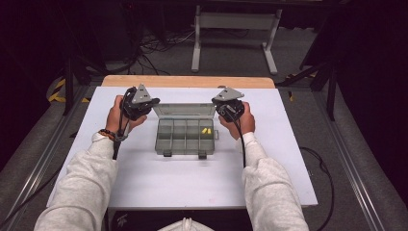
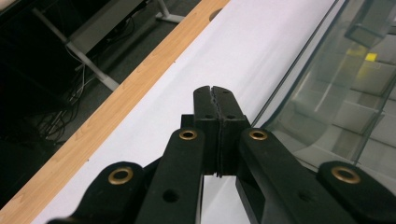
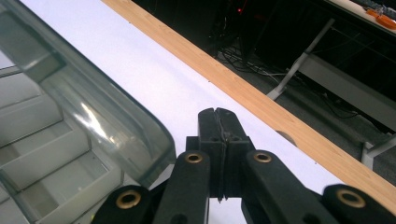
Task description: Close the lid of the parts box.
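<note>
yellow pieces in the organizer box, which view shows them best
The high view: both yellow pieces lie plainly in a right-hand compartment. The left gripper view shows them blurred through the clear lid. The right gripper view catches other compartments.

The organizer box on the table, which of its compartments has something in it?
In the organizer box, the far-row compartment at the right end, on the right gripper's side, holds small yellow pieces. The other compartments look empty.

The person wears a white long-sleeved top with thick, loose sleeves (image 1: 91, 178), and a dark and orange band at the left wrist (image 1: 107, 133). The left gripper (image 2: 215, 100) and the right gripper (image 3: 218, 122) are black, with flat linkage arms pinned by brass-ringed rivets (image 2: 188, 135). Each carries a grey three-cornered plate (image 1: 140, 94) on top and trails a black cable (image 1: 239, 139).
</note>
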